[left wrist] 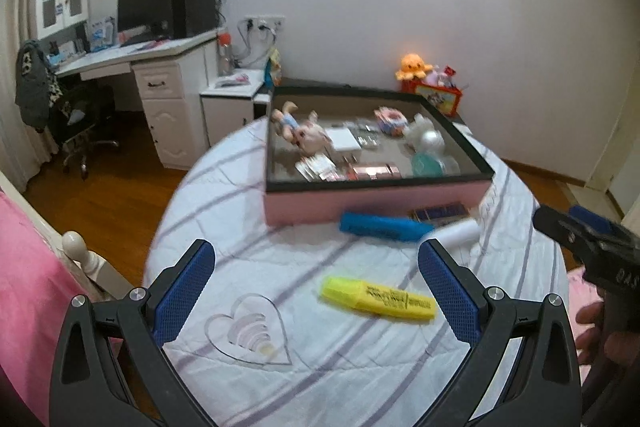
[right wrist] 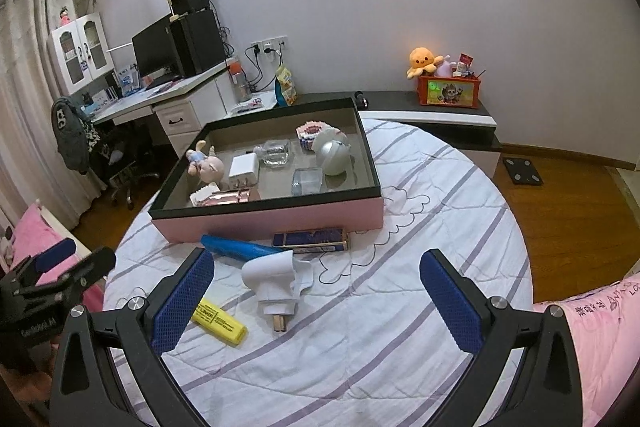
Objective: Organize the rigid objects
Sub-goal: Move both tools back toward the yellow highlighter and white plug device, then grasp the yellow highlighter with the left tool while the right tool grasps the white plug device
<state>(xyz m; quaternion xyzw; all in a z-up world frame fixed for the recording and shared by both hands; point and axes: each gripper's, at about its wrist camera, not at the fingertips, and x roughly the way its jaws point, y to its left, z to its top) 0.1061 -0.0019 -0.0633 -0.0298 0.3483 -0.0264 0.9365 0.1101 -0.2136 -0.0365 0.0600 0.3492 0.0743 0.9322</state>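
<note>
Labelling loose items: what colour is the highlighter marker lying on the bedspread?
Yellow, with black print on its barrel: the plastic highlighter marker shows best in the left wrist view.

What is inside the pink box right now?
The pink box holds a pig figurine, white charger, silver ball, clear containers and small packets. Its near wall hides the floor strip just behind it.

In the left wrist view, motion blur is smearing the blue tube (left wrist: 384,226) and the small items in the box (left wrist: 376,201); the left gripper's finger (left wrist: 450,291) is covering the white plug (left wrist: 460,233), and the frame edge is cutting off the right gripper (left wrist: 592,239)
</note>
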